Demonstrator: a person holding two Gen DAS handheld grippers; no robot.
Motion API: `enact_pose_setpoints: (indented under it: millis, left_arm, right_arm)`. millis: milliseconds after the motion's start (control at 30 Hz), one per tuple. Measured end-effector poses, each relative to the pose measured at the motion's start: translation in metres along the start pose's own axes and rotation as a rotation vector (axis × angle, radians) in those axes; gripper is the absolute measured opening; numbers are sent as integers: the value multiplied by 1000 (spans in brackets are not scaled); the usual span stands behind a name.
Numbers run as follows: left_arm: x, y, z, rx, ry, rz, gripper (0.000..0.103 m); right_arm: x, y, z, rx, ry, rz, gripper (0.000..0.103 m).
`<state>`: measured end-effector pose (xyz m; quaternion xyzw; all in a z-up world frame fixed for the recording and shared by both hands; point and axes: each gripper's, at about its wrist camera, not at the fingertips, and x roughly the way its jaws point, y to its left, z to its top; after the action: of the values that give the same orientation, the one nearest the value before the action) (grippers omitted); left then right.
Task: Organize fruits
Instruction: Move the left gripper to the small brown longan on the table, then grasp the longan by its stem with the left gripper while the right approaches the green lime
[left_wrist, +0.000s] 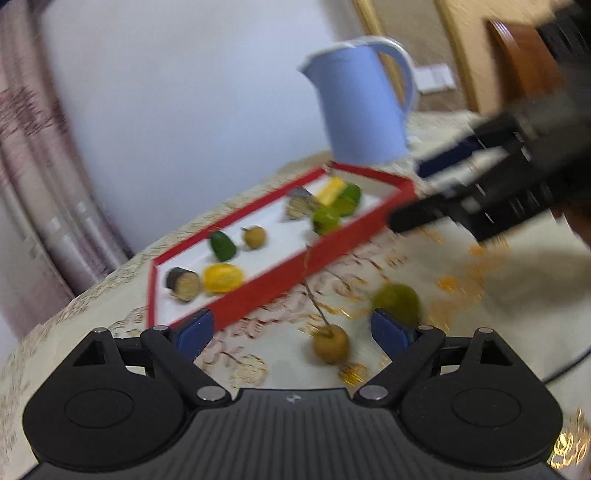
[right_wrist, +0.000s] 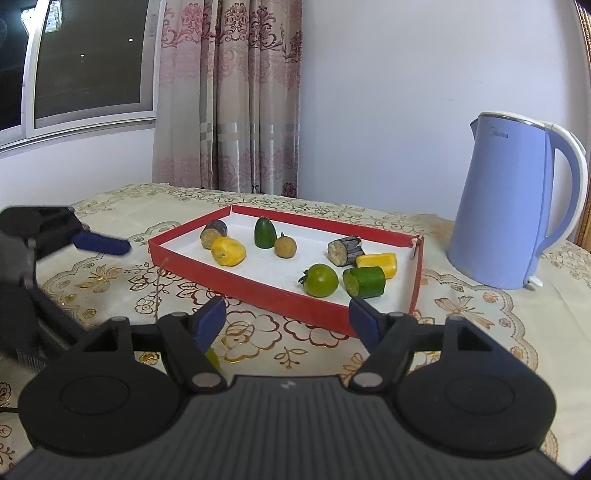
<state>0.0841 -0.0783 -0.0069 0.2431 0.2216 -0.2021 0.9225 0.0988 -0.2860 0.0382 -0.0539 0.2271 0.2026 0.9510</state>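
The red tray (right_wrist: 258, 292) holds several fruit pieces: yellow, green, brown and dark-skinned ones. In the blurred left wrist view the tray (left_wrist: 280, 275) lies just ahead. My left gripper (left_wrist: 293, 328) is open, and a brown longan (left_wrist: 330, 344) with a long thin stem lies on the cloth between its fingers, untouched. A green fruit (left_wrist: 397, 302) sits on the cloth behind the right-hand finger. My right gripper (right_wrist: 287, 321) is open and empty in front of the tray's near wall; a green fruit (right_wrist: 213, 360) peeks out under its left finger.
A blue electric kettle (right_wrist: 517, 206) stands on the table right of the tray. The table wears a cream floral cloth (right_wrist: 480, 332). One blue finger of the left gripper (right_wrist: 101, 242) reaches in from the left. Curtain and window are behind.
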Motion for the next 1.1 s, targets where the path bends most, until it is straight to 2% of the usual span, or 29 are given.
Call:
enact_pose_setpoints:
  millis: [33, 167, 300, 400, 467, 733, 900, 1000, 1100]
  left_arm:
    - [2, -1, -1, 8, 9, 1, 92]
    - [9, 1, -4, -12, 46, 4, 82]
    - [12, 2, -6, -22, 58, -17, 79]
    - [16, 0, -7, -32, 74, -34, 74]
    - [16, 2, -7, -63, 75, -59, 63]
    - [24, 9, -7, -188, 93, -153, 33]
    - [24, 8, -6, -206, 97, -171, 26]
    - [25, 10, -6, -212, 100, -151, 26]
    - [24, 20, -6, -265, 92, -97, 26]
  right_arm:
    - [0, 1, 0, -3, 1, 0, 72]
    - [0, 1, 0, -7, 3, 1, 72]
    - [1, 1, 0, -10, 4, 1, 73]
    - [0, 2, -1, -14, 2, 0, 74]
    - [0, 3, -1, -16, 3, -1, 74]
    - [0, 4, -1, -18, 5, 0, 74]
    - [2, 2, -2, -12, 7, -4, 74]
    - [2, 2, -2, -12, 9, -4, 74]
    - [2, 2, -2, -15, 8, 1, 74]
